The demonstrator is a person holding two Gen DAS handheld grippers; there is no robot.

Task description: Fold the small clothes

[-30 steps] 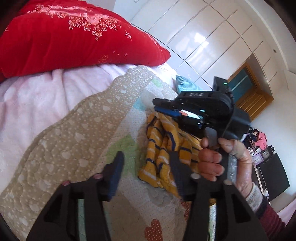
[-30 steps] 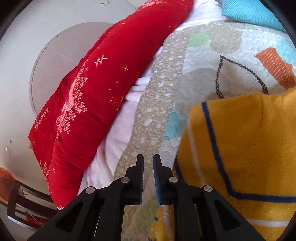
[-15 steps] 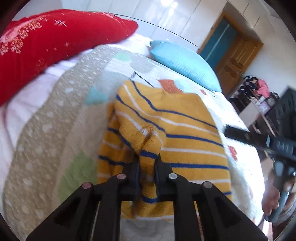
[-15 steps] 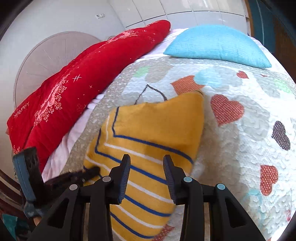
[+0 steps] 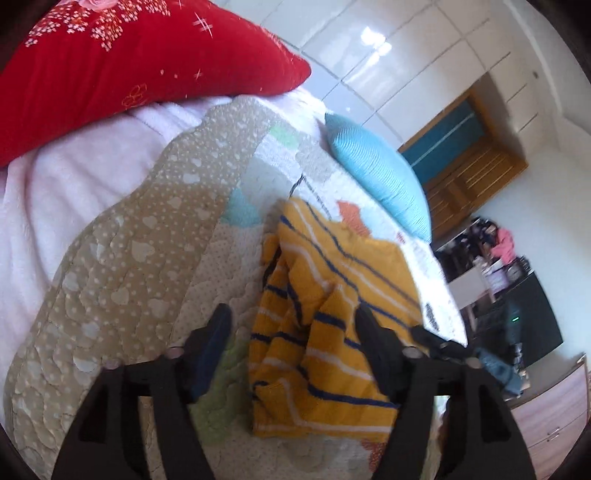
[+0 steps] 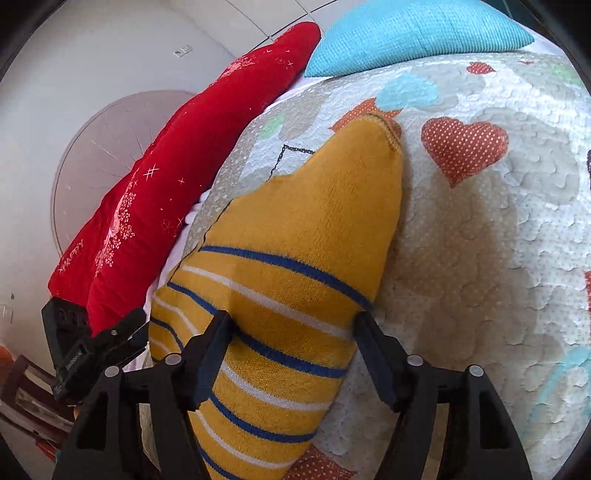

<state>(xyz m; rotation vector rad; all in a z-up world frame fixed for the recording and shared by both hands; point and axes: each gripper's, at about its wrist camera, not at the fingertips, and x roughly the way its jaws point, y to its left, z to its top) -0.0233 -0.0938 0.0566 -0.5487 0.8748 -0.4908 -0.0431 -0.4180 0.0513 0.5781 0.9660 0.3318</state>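
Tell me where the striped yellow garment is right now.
The yellow garment lies on the quilt in both views, right of the red pillow and below the blue pillow.

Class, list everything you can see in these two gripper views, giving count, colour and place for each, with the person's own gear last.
Striped knitted garment: one, mustard with blue and white stripes, lying on the quilt.
Patchwork heart quilt: one, beige, under the garment.
Embroidered velvet cushion: one, red, far left.
Ribbed pillow: one, turquoise, far end.
Fleece blanket: one, pale pink, beneath the cushion.
Left gripper: black, open above the garment.
Right gripper: black, open, jaws astride the garment.
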